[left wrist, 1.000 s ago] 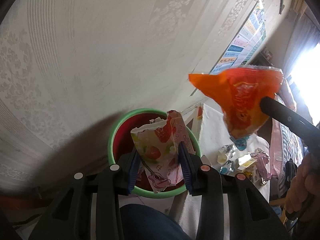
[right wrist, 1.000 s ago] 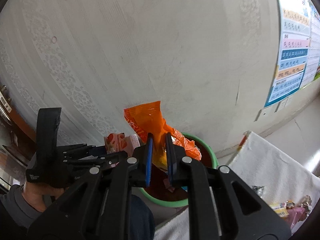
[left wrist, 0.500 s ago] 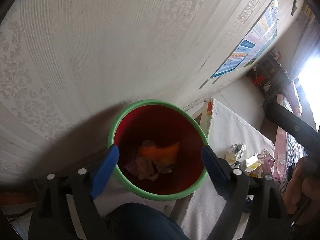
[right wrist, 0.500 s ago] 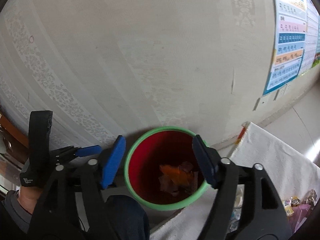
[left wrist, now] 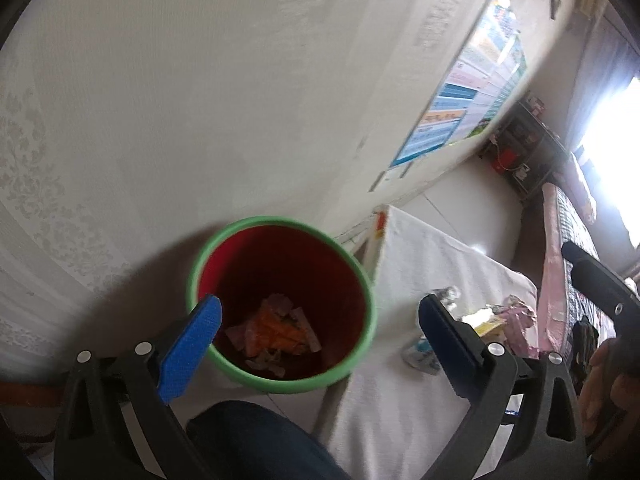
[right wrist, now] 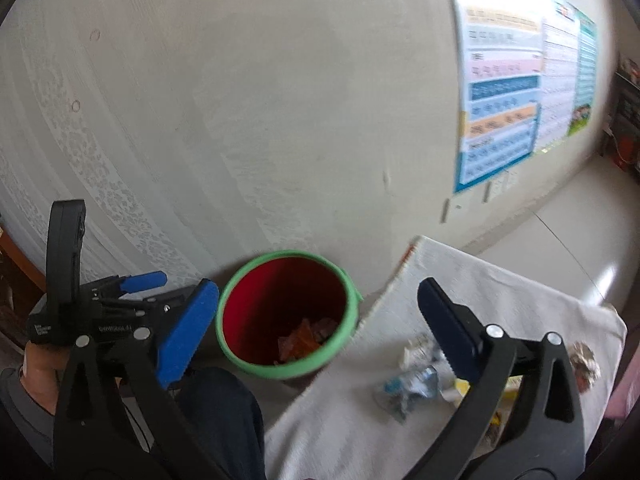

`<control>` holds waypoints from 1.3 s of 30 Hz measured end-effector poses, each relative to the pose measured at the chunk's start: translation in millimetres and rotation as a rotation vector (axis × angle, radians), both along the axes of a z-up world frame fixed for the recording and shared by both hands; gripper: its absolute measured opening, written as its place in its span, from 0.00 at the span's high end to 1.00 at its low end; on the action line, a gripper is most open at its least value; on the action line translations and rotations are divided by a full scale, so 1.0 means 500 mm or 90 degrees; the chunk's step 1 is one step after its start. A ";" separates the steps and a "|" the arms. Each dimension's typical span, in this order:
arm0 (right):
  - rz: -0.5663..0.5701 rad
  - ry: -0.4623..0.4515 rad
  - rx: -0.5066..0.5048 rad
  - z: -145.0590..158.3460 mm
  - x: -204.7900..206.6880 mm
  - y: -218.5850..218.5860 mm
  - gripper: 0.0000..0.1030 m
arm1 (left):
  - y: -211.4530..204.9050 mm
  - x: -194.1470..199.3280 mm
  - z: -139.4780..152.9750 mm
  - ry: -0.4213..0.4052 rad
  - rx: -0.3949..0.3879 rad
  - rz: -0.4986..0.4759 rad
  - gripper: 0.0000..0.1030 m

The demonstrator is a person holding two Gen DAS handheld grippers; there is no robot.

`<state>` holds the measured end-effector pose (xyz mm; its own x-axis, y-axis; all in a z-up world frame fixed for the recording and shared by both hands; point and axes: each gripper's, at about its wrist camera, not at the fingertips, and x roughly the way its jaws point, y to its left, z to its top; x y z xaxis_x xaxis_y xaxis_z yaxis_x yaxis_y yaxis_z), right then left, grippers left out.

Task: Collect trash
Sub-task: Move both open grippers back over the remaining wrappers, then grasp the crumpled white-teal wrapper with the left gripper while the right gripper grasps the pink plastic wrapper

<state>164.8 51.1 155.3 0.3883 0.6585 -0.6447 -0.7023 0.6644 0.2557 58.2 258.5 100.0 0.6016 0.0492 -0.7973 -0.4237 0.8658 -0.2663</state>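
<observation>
Since both wrappers dropped a moment ago, my left gripper (left wrist: 318, 326) and right gripper (right wrist: 318, 318) hang wide and empty; the orange wrapper (left wrist: 280, 330) lies inside the bin (left wrist: 276, 384), and more trash (right wrist: 416, 384) waits on the cloth (right wrist: 500, 292) at four o'clock.

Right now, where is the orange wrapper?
In both wrist views the orange wrapper lies at the bottom of the green-rimmed red bin, among other wrappers, left of the white cloth.
</observation>
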 end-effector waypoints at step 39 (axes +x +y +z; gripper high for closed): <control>-0.343 0.090 -0.036 -0.146 -0.031 -0.625 0.05 | -0.420 0.143 -0.019 0.046 0.047 -0.245 0.08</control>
